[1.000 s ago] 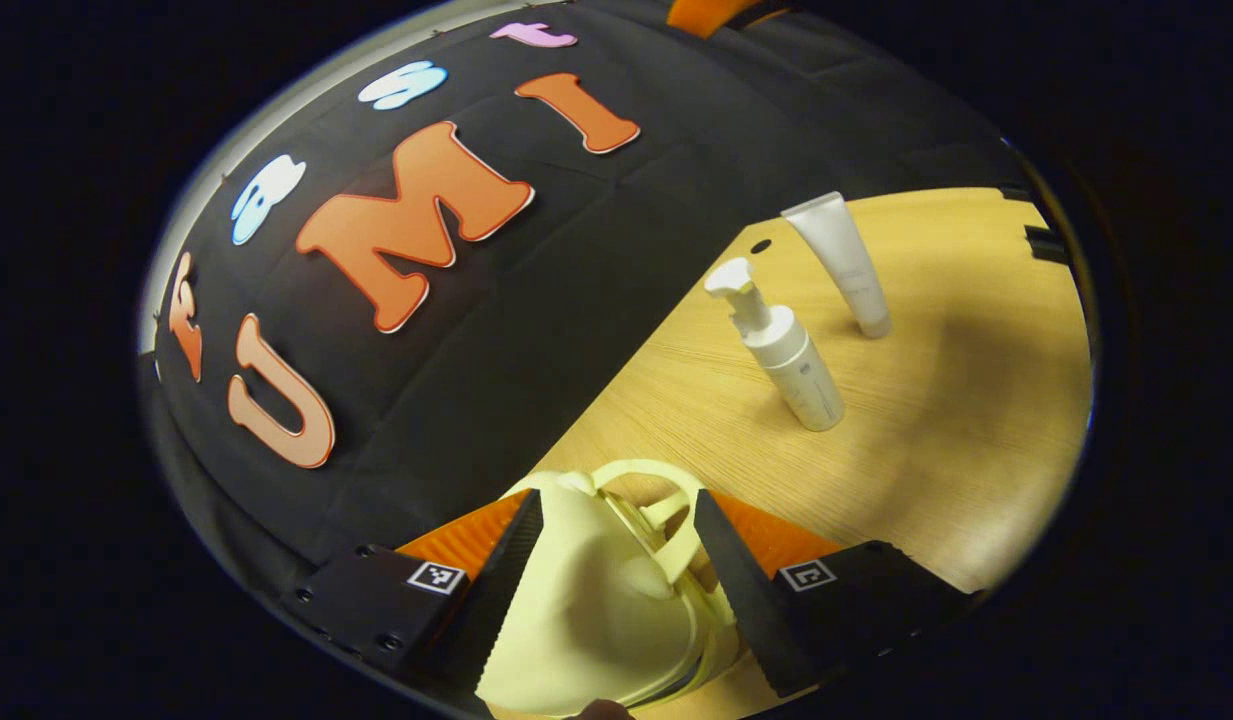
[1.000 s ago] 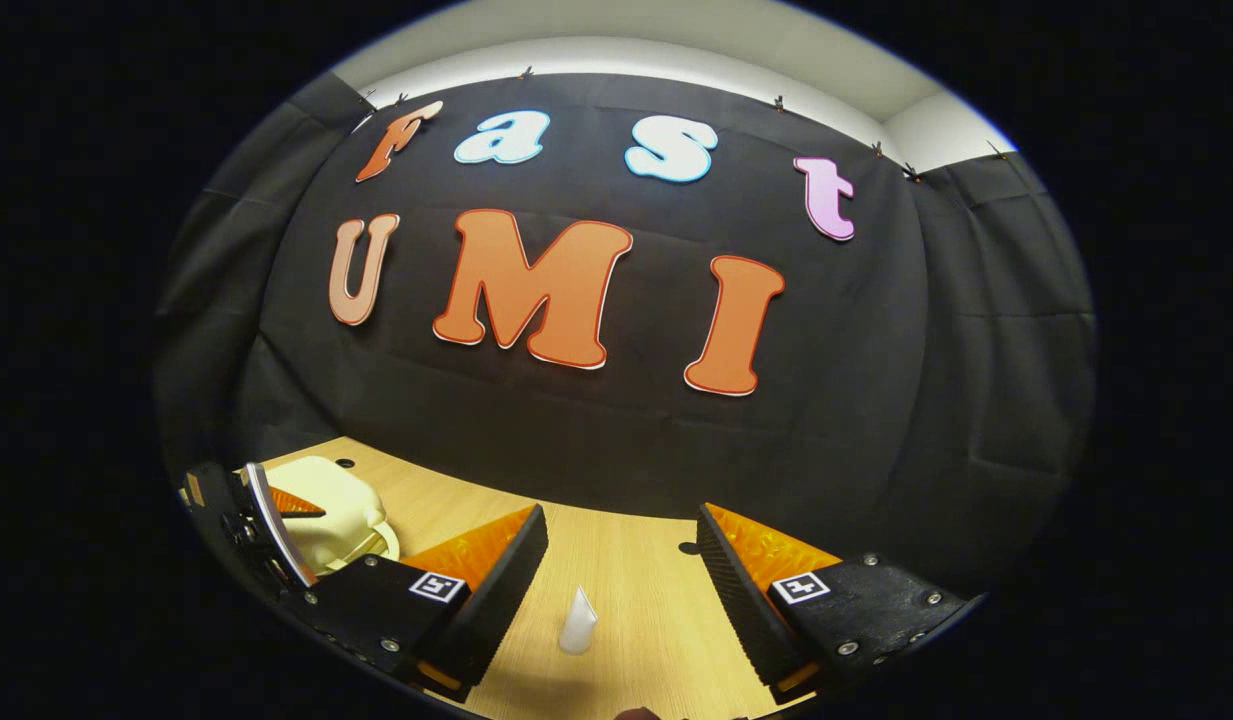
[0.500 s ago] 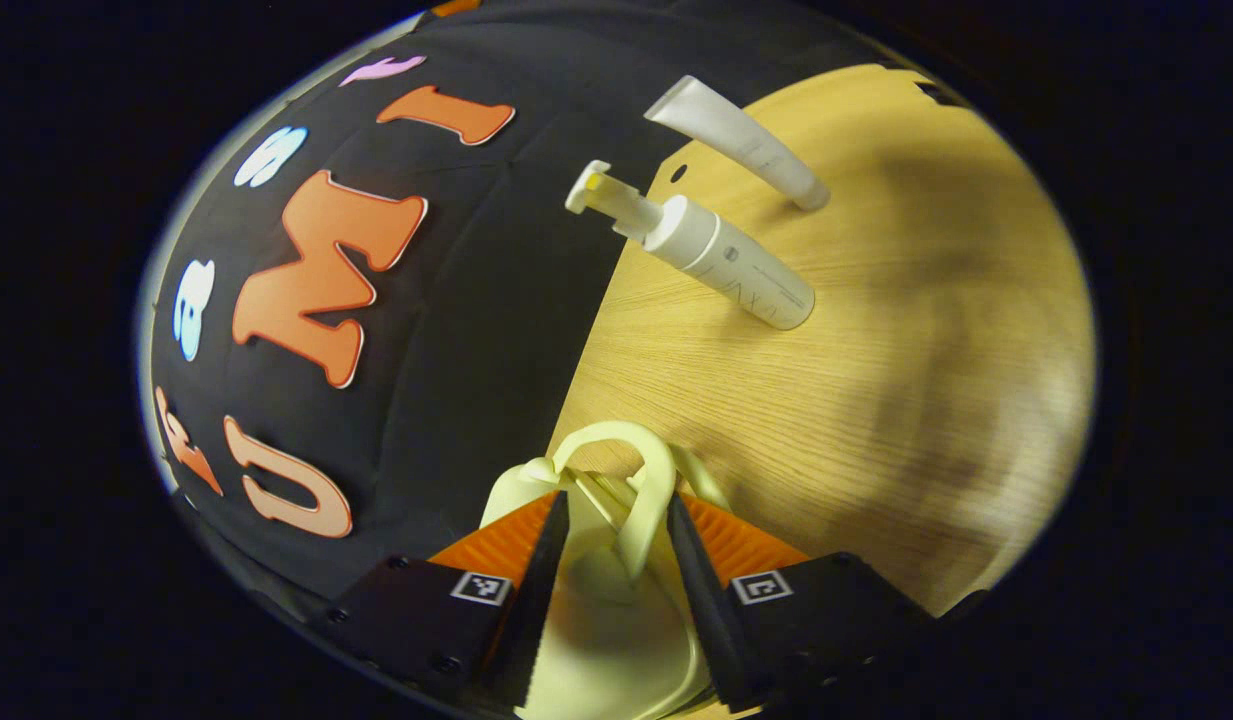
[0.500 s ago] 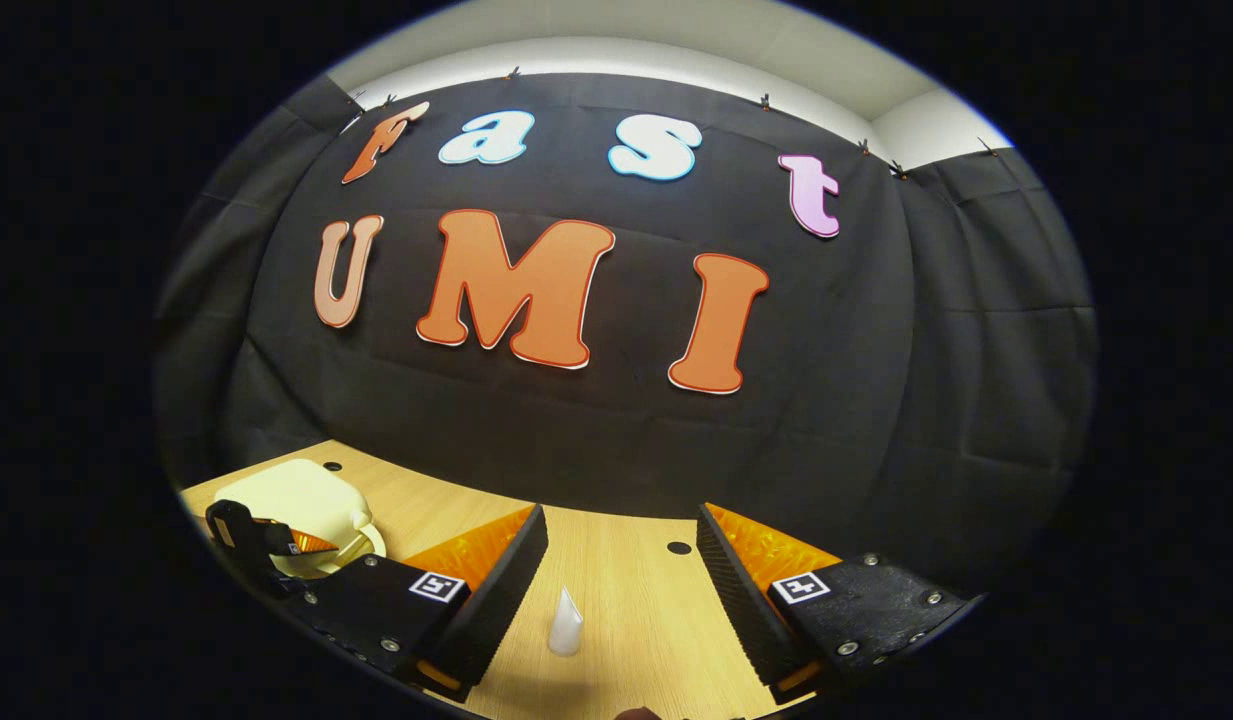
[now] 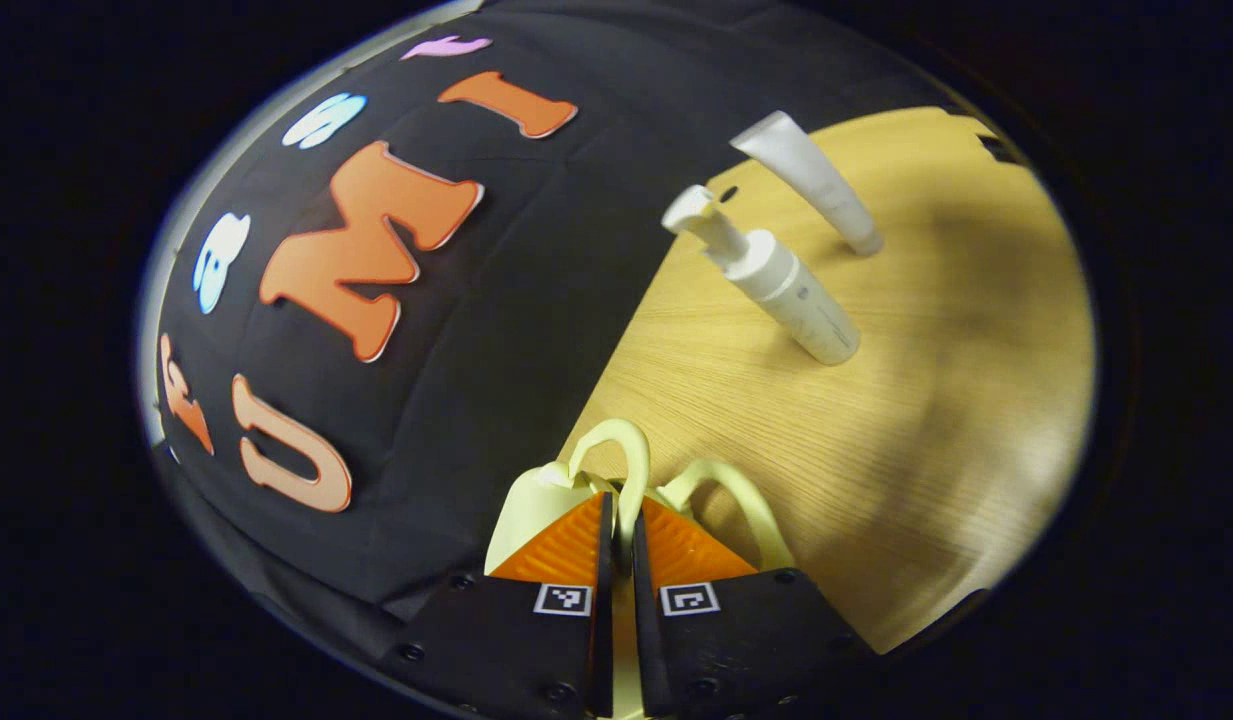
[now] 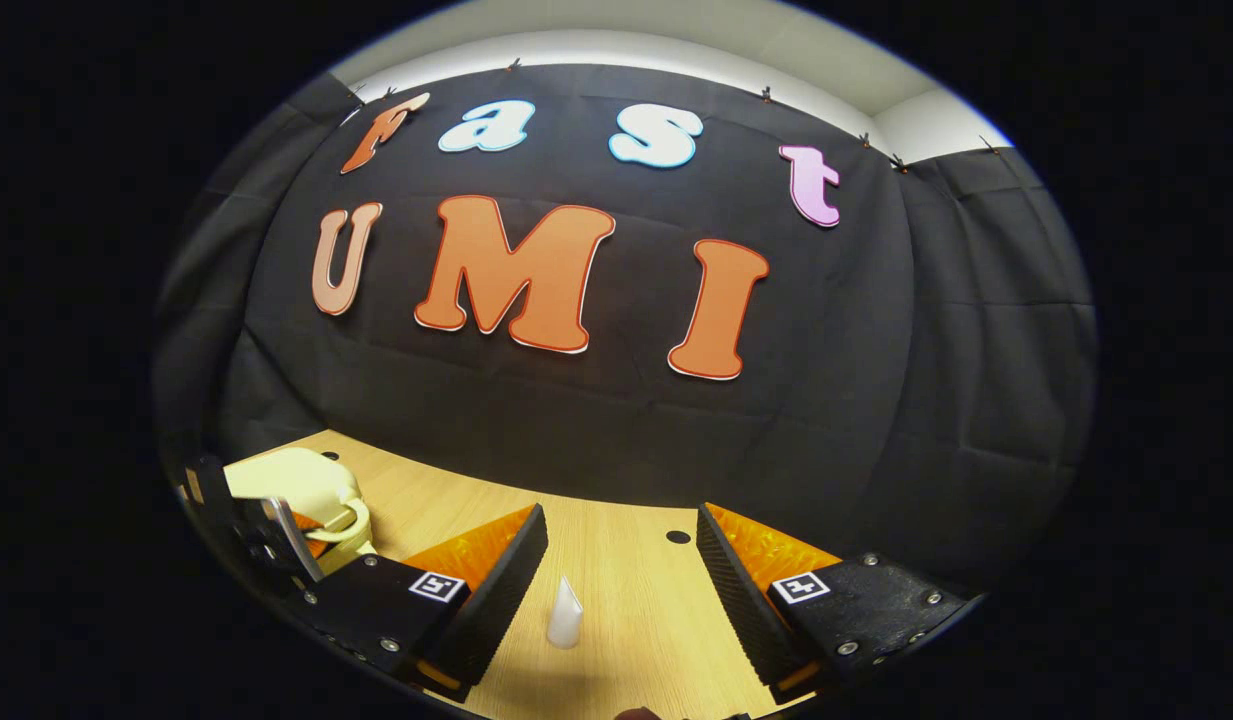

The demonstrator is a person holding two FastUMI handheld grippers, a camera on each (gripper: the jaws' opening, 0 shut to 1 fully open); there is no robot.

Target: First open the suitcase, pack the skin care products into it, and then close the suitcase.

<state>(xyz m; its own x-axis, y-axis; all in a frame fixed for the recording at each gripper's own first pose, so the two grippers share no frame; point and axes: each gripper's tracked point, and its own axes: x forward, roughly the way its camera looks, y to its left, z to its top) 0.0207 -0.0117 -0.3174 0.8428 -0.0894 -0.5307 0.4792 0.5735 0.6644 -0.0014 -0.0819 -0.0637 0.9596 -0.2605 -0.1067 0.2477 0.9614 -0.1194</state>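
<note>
Left gripper now pinching suitcase handle; right gripper spread above tube.

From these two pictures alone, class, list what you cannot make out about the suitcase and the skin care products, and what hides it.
1. The suitcase body, left gripper view: covered by the left tool, which pinches one handle. Whether it is open cannot be told.
2. The suitcase front, right gripper view: hidden behind the left tool.
3. The tube base, right gripper view: cut off low between the open right tool fingers.
4. Print on the pump bottle: too small.
</note>
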